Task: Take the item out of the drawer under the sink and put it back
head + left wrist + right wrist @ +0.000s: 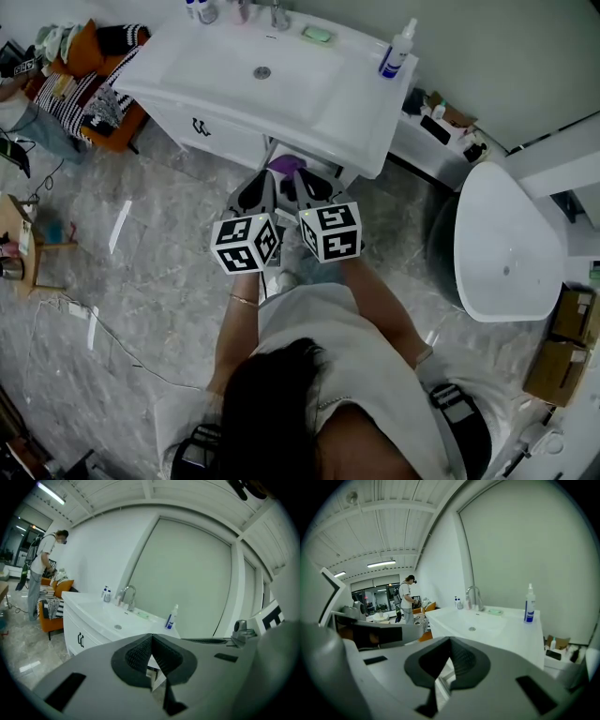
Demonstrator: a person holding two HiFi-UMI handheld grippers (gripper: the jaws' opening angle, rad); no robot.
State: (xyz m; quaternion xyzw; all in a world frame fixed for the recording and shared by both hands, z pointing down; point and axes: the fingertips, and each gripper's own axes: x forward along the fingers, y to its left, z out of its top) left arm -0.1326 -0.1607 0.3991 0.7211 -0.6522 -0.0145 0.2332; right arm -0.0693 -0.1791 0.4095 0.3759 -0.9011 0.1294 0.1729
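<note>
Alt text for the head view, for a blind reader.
From above, a person holds the left gripper and right gripper side by side, pointing at a white sink vanity. A purple item shows past their tips; a spray bottle stands on the counter's right end.

We count one left gripper (150, 638) and one right gripper (449, 641), one sink (367, 101), one tap (278, 14), one spray bottle (397, 52), two small bottles (108, 596), one green soap (317, 34), one white oval basin (502, 246), two cardboard boxes (555, 370), we see also one person (41, 569) standing far behind
</note>
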